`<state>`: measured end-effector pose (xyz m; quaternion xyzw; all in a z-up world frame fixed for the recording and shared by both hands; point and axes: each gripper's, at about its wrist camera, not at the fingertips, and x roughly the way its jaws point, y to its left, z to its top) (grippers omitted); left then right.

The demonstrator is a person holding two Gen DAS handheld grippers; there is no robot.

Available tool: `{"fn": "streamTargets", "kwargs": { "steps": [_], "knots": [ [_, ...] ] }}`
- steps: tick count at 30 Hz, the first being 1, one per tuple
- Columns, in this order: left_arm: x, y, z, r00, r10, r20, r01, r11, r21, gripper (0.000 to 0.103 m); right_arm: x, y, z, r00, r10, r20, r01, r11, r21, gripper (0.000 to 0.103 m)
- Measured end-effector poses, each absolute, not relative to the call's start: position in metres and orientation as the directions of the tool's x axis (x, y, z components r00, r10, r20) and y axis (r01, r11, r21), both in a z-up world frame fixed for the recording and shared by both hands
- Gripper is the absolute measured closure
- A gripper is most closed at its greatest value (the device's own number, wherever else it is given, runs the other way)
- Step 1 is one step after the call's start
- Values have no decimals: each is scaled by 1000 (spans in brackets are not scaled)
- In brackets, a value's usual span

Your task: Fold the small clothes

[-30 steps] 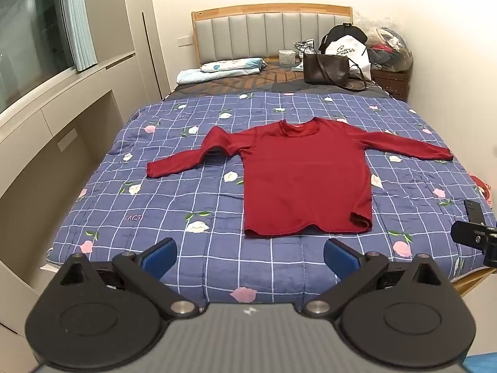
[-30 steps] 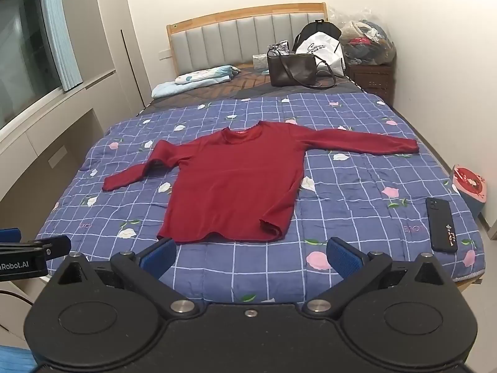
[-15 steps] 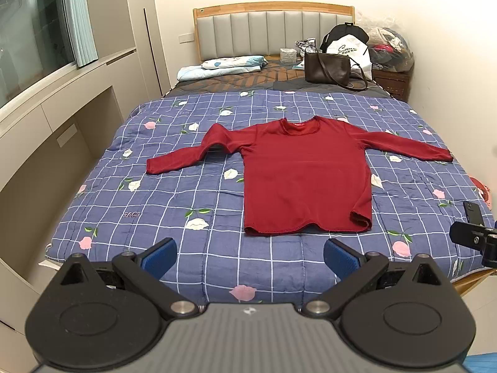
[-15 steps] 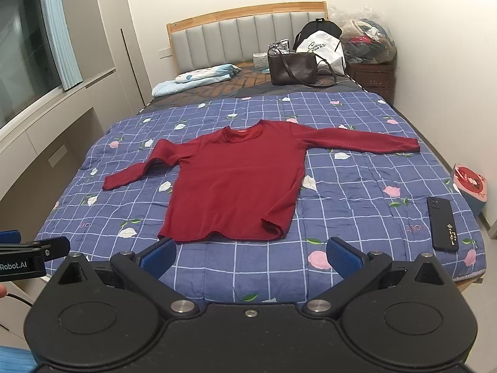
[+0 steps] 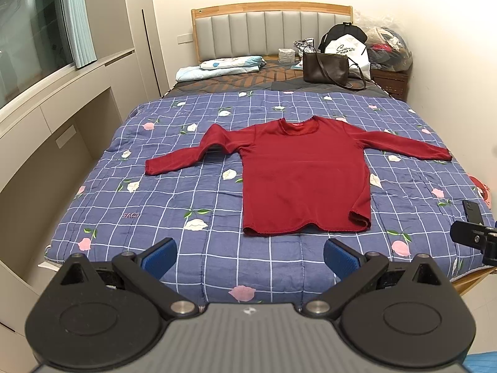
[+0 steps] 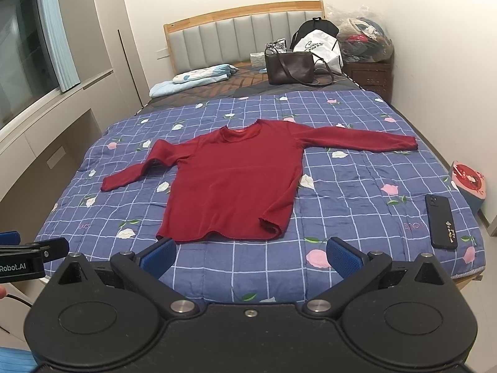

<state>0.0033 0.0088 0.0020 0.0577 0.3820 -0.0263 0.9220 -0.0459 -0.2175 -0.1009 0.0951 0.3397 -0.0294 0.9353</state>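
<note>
We find the red long-sleeved top (image 5: 306,180) laid flat on its back in the middle of the blue checked quilt (image 5: 174,192), collar toward the headboard (image 5: 270,31) and hem toward the foot of the bed. One sleeve (image 5: 403,147) runs out straight on the wall side of the top; the other sleeve (image 5: 183,158) bends at the elbow and angles down on the window side. The hem corner (image 6: 273,222) on the wall side is curled over. We judge the garment has been spread this way to give clean fold lines, and that no fold has yet been made.

The left gripper (image 5: 250,253) is held off the foot of the bed, short of the top's hem, its jaws wide apart and empty. The right gripper (image 6: 251,253) stands likewise, jaws spread wide with nothing between the blue pads (image 6: 341,256). Both are aimed up the length of the top, which we read as a stance for an approach to the garment.

A black phone (image 6: 441,220) lies on the quilt well to the wall side of the top, near the bed's corner, apart from the fabric. A brown handbag (image 5: 324,68) sits beyond the top, near the headboard. Neither obstructs the folding area.
</note>
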Motion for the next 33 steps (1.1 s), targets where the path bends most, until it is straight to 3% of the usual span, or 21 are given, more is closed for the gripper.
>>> {"fn": "streamTargets", "kwargs": {
  "steps": [28,33],
  "knots": [
    [3,8,0,704,-5,-710,93,992,86,0,-43,-223,-105,766,7,-643,126,979,161,0],
    [9,11,4,685,9,-729,86,992,93,0,-40,-221,-98,745,-45,-665,161,980,115,0]
  ]
}}
